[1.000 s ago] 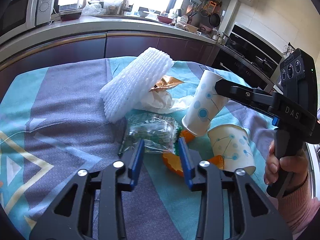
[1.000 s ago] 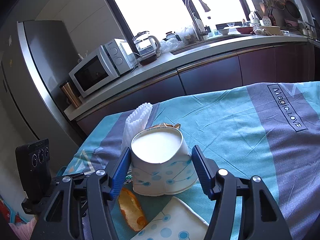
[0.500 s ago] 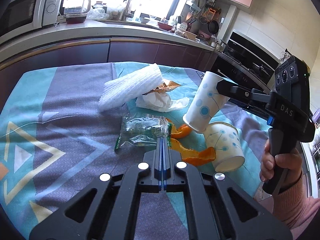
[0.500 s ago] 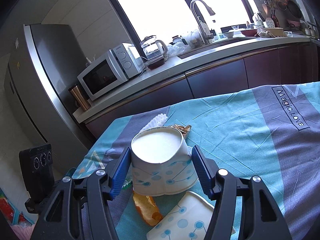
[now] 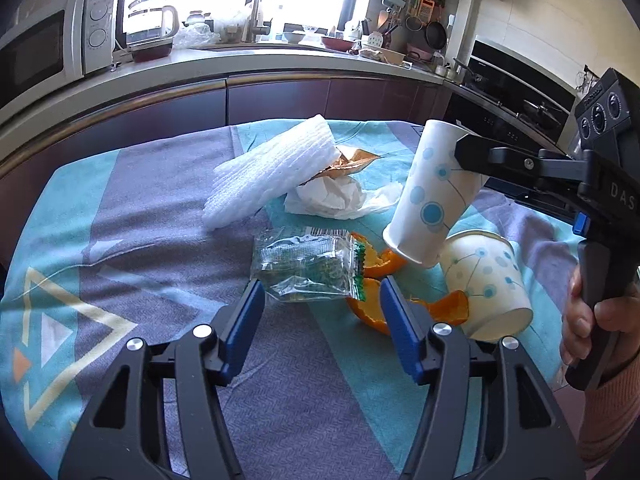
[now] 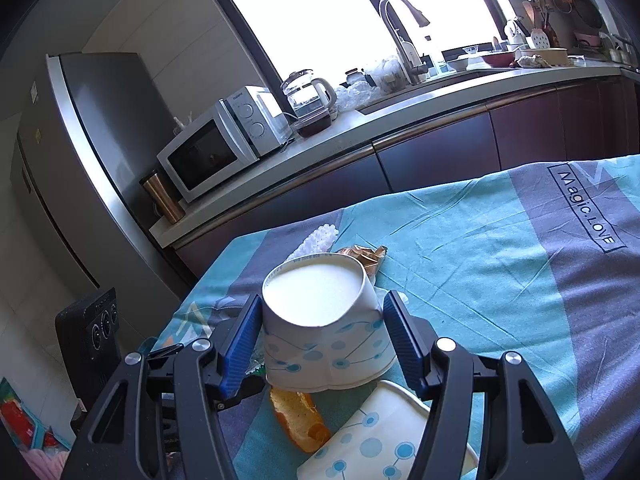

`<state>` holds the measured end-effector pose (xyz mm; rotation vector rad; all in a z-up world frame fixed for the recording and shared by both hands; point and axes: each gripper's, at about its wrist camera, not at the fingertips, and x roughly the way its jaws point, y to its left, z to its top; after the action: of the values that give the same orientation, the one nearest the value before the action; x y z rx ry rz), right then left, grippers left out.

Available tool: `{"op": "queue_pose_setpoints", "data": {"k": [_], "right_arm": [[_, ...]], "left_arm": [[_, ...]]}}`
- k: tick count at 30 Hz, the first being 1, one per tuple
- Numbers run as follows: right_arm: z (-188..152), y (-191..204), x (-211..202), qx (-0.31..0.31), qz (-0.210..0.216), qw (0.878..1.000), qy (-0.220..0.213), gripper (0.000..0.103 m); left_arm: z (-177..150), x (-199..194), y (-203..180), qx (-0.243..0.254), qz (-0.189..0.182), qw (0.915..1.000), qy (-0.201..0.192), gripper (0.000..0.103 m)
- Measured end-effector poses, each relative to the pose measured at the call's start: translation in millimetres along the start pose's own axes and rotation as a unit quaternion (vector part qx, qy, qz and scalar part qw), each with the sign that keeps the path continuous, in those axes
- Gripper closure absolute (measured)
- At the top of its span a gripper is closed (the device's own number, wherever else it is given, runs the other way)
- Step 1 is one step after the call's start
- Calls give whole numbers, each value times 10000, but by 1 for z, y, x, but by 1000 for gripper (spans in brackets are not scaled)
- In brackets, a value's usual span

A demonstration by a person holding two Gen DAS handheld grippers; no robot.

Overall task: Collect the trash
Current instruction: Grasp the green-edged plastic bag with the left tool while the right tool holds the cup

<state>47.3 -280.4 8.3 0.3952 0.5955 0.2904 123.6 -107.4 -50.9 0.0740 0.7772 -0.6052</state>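
Left-wrist view, from left to right. A worktop (image 5: 120,248) draped in a teal and grey-violet patterned cloth carries a cluster of trash. A white foam net sleeve (image 5: 272,176) lies slanted at the left of the cluster, its upper end resting over a gold foil wrapper (image 5: 352,160). Just below the wrapper sits a crumpled white tissue (image 5: 328,198). Nearer the camera lies a clear plastic packet (image 5: 308,268) with dark green contents, its right edge overlapping pieces of orange peel (image 5: 372,312).

The left gripper (image 5: 322,304) points down at the near edge of the packet. Its jaws have just been opening and now stand released, the blue pads apart and pressing on nothing; the packet's near edge lies just ahead of the gap.

Further right, a white paper cup (image 5: 432,196) with blue dots is lifted clear of the cloth, tilted, mouth downward. The right gripper (image 6: 322,344) grasps it across the wall, which is dented between the pads. A second paper cup (image 5: 488,284) of the same pattern lies on its side on the cloth just beneath, touching the peel. At the far right, a hand (image 5: 592,320) in a pink sleeve grips the black handle of the right gripper.

Right-wrist view: the held cup shows its flat white base toward the camera.
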Motion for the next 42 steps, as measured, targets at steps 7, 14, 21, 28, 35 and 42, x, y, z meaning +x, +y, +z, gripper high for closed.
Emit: {"op": "queue_pose_setpoints", "data": {"k": [7,14,21,28,35,42], "right_arm": [[0,-2,1,45,76,10000,-1,43],[0,1,-2,60,186,9998,-28,43],[-1,11,-2,35,314,9995,-10,43],[-1,25,-4,-20,499,9987,-28,43],[-4,44,-2,-92,793,9968,21,43],[-14,75,11,-248,1155,9927,245,43]], "left_arm": [[5,6,0,-16,51,10000,17,64],[3,-6,4,-137,-131,9998,-65,86],[-3,-24,8,-213,-220,9994,-188,91],[-10,-51,13,-276,-246,9986,-376,92],[-23,-88,28,-420,-142,9974,-565,92],[-43,-133,47,-565,117,9954,-771,92]]}}
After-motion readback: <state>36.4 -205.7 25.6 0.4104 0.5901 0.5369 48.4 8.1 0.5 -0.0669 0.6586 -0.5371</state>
